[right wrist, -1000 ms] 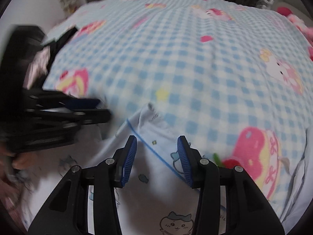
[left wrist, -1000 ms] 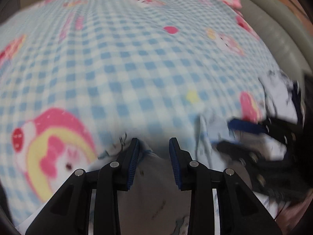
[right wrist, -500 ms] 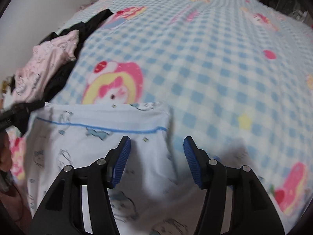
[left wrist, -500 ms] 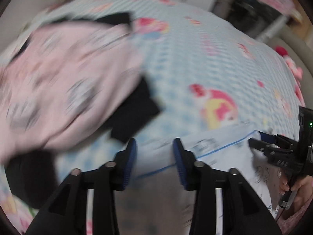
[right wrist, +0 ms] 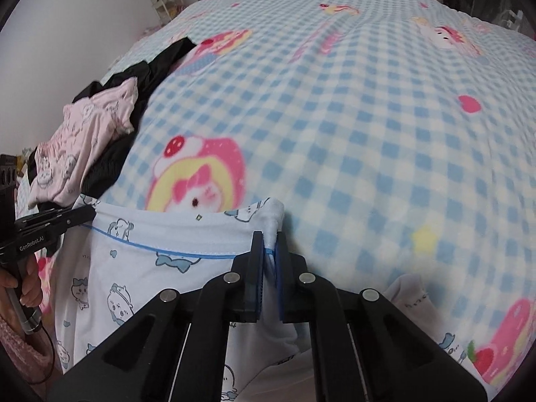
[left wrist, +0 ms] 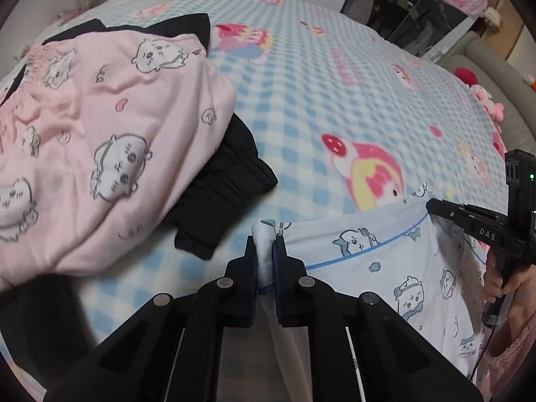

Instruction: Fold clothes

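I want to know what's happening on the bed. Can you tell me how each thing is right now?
Left gripper: shut on the blue garment's corner.
Right gripper: shut on its other corner.
Blue garment: top edge stretched between them.
Pink garment: crumpled, unfolded.
Black clothing: crumpled, partly under the pink.

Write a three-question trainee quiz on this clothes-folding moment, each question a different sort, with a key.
1. True or false: both hand-held grippers, left and right, are clamped on the light blue garment.
2. What lies directly on the black garment? A) pink printed garment B) a towel C) a pillow
3. Fill in: the clothes lie on a blue-and-white ____ blanket.

Key: 1 true; 2 A; 3 checked.
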Motion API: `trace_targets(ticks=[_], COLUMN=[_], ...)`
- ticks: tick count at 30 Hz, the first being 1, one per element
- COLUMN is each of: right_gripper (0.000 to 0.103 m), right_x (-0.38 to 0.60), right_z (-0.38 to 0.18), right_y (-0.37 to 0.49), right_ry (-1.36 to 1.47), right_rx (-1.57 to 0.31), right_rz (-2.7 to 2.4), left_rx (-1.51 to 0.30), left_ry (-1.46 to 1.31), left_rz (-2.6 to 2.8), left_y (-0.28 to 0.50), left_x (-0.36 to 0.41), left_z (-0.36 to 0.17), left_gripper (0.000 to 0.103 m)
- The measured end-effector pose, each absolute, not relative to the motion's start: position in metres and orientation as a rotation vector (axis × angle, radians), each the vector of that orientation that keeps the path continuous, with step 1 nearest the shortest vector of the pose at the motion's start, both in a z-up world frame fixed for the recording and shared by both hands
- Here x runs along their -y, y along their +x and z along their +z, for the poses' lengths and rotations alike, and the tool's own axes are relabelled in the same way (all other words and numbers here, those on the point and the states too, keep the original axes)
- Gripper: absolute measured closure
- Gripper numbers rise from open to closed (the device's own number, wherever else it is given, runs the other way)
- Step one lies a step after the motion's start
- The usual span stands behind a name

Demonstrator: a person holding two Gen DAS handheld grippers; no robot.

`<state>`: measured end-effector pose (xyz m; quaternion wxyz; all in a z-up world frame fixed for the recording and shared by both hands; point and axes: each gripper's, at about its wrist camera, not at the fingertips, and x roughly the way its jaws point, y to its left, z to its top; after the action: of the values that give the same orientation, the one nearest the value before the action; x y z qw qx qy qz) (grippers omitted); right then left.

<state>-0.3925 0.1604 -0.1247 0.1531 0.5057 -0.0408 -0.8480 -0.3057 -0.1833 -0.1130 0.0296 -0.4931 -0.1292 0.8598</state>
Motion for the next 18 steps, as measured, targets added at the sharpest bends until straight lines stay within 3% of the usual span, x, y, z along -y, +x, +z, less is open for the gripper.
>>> trace_targets(ticks=[5,8,13,15,18], right_gripper=[0.098,0.097,0.093,0.093,0.096], right_x=[-0.162,-0.17,-0.176,-0.164,-0.152], right_z=[-0.142,-0.14,-0.109,-0.119,-0.134], right_y=[-0.397,-0.395,-0.385,-0.388,-0.394], right_ry=[1.498,1.475,1.348,1.43,1.53], right_rx=[0.095,0.182,0.283,0.169,0.016], right_rz=[-2.427,-2.464,-2.552,-2.526,-2.505], left_rx=[0.523,0.604,0.61,0.555,0.461], left_ry=[-1.55,-1.512,-1.519,-1.52,-1.563], left_rz=[2.572,2.543,2.49,2.525,2.601], left_y=[-0.304,-0.292,-0.297,-0.302,-0.304], left_x=[0.205,0.218,0.217,0.21,0.205], left_z=[-0.122,-0.117,-0.129,-0.129,-0.122], left_gripper=[0.083,0.075,0.077,0.089,0.087])
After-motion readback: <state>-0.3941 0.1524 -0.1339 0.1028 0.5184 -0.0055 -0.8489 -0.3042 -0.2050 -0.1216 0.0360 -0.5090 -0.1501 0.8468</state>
